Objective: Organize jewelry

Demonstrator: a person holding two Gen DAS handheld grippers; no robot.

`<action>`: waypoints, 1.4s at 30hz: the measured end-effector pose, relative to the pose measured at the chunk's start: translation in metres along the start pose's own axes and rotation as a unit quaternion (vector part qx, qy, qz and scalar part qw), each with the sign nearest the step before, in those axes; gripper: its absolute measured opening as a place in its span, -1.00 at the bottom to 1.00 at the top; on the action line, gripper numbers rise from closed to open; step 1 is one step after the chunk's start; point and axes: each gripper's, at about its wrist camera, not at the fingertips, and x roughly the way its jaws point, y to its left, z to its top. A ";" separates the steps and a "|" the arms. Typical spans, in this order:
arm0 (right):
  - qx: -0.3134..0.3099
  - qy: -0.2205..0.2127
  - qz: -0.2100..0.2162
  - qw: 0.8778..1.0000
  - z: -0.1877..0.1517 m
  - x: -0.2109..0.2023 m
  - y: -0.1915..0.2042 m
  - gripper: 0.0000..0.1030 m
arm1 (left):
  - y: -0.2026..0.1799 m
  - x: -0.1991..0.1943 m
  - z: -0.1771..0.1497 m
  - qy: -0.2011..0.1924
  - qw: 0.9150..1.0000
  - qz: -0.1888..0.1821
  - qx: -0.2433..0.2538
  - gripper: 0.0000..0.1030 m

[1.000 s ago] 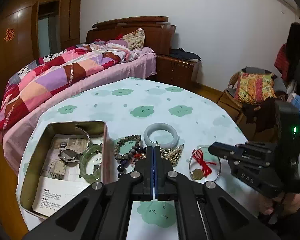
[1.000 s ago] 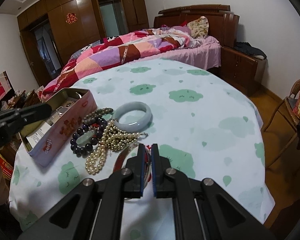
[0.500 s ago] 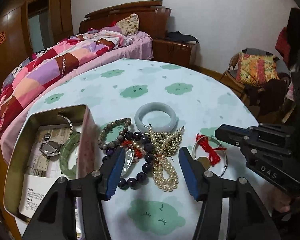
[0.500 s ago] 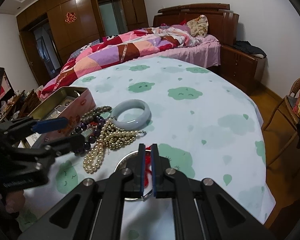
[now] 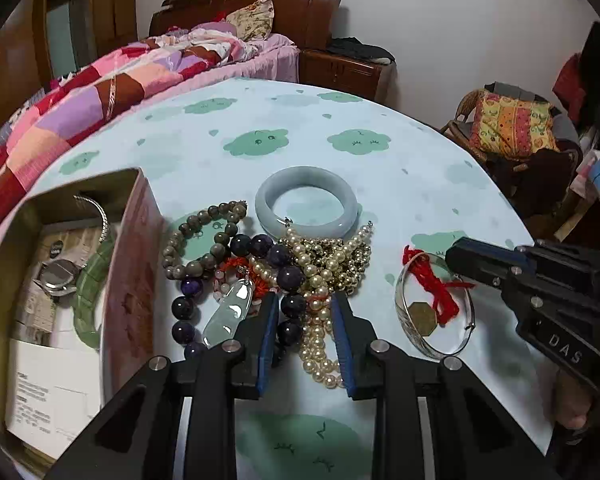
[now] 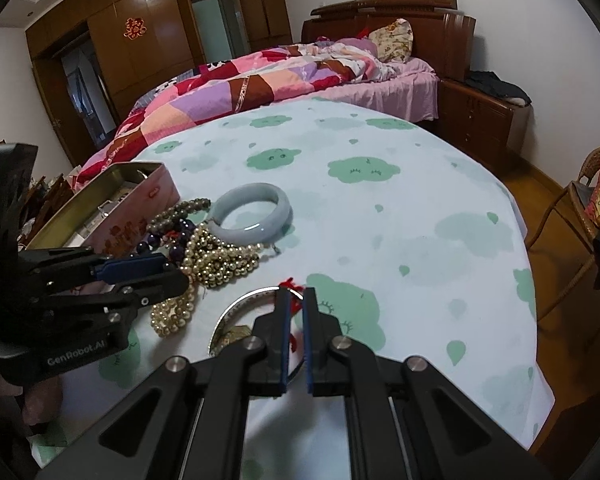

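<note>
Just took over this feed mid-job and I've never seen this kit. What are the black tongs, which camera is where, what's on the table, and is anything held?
There is no robot here. A person holds a two-finger gripper in each hand, each with a fisheye camera looking along its fingers. One view comes from the left gripper, the other from the right gripper. On the tablecloth lie a pale jade bangle, a pearl strand, purple beads and a silver bangle with a red cord. An open tin holds a watch and a green bangle. The left jaws have just been closing, with pearls and purple beads between them, not pinched. The right jaws are shut at the red cord; whether they pinch it I cannot tell.
</note>
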 end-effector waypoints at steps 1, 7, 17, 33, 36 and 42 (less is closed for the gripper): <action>0.000 0.001 0.000 1.000 0.000 0.000 0.000 -0.84 | 0.001 0.000 0.000 0.001 1.000 -0.004 -0.002 -0.52; 0.012 -0.001 -0.001 1.000 0.001 -0.003 -0.008 -0.84 | 0.000 -0.016 -0.003 -0.014 1.000 0.001 0.001 -0.75; 0.011 0.028 0.003 1.000 0.000 0.003 -0.012 -0.74 | 0.001 -0.090 0.011 -0.107 0.994 0.004 0.005 -0.75; -0.034 0.065 -0.007 0.997 0.004 0.018 0.000 -0.84 | 0.001 -0.102 0.020 -0.124 0.992 -0.016 0.004 -0.75; -0.022 0.058 0.006 0.998 0.005 0.014 -0.002 -0.84 | 0.002 -0.109 0.020 -0.131 0.991 -0.015 0.003 -0.75; -0.024 0.023 0.004 0.999 0.012 -0.007 0.006 -0.84 | 0.007 -0.124 0.022 -0.149 0.989 -0.011 0.000 -0.75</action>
